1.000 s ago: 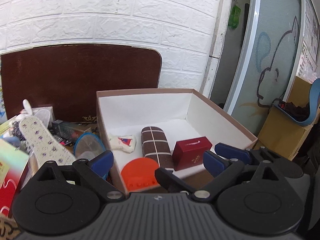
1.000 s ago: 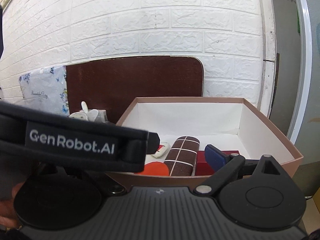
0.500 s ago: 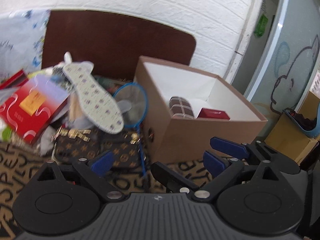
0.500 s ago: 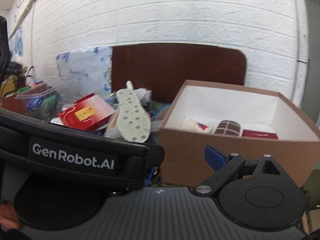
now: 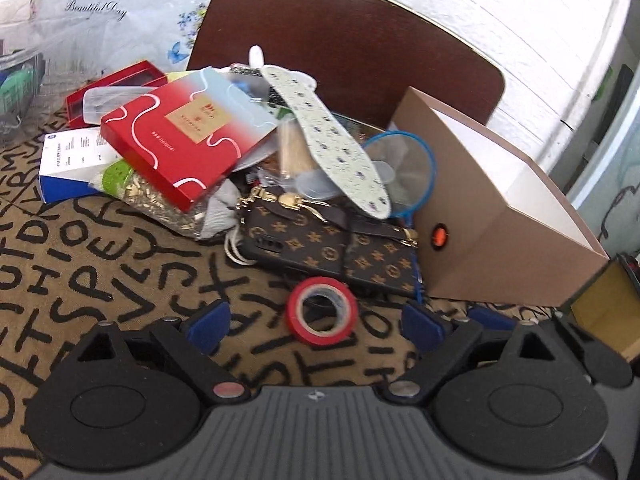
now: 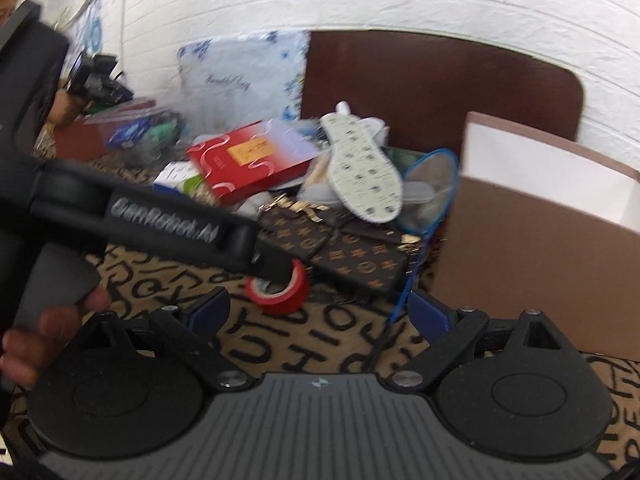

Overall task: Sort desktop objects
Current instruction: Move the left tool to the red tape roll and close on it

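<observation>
A red tape roll (image 5: 322, 310) lies flat on the lettered tablecloth, just in front of the pile. My left gripper (image 5: 314, 320) hangs low over it with its jaws closing; the roll sits between the blue pads (image 5: 206, 320) and touches neither. My right gripper (image 6: 318, 315) is wide and closing a little, with nothing between its fingers. From that side the tape roll (image 6: 280, 292) lies just ahead, partly hidden by the left tool's black housing (image 6: 160, 226). The brown cardboard box (image 5: 500, 240) stands to the right, its contents hidden from here.
The pile behind the tape holds a monogram wallet (image 5: 332, 248), a dotted insole (image 5: 336, 148), a red gift box (image 5: 180, 136), a blue net racket (image 5: 412, 168) and a white-blue carton (image 5: 68, 160). A brown board (image 5: 340, 40) leans on the brick wall. A hand (image 6: 52, 320) grips the left tool.
Both views have swung left and down, from the box's inside to the pile on the tablecloth. The red tape roll has come into view between the left jaws, which have narrowed slightly.
</observation>
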A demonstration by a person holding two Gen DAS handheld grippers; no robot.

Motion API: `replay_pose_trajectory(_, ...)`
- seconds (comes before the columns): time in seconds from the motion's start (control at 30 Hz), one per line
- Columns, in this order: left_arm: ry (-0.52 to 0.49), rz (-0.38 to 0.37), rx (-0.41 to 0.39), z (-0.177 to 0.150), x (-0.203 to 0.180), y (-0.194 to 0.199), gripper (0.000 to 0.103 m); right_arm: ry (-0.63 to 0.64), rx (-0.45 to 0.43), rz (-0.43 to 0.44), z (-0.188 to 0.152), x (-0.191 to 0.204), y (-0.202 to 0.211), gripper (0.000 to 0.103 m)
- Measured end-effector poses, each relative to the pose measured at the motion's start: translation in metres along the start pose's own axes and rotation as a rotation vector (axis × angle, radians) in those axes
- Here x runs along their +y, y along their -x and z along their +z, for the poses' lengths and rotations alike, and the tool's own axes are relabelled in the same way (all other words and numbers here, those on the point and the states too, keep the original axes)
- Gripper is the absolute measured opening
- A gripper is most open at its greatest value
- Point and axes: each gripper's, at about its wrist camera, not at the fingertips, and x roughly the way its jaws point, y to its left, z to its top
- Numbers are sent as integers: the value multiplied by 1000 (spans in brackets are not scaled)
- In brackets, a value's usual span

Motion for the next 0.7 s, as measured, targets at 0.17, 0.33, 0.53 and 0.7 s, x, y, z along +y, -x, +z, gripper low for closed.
replay_pose_trajectory(0.17,10,-28,45,3,6,-16,70,61,45,18,-1,13,-18,79)
replay_pose_trajectory(0.33,-6,-58,70,4,5,-29,58,108,71,15,-1,21,-34,67)
replay_pose_trajectory(0.53,-2,-81,83,6,6,-37,51,124,81,7,3,22,-49,58)
replay_pose_trajectory(0.7,-3,-86,86,8,7,-39,51,141,88,5,3,25,-58,48)
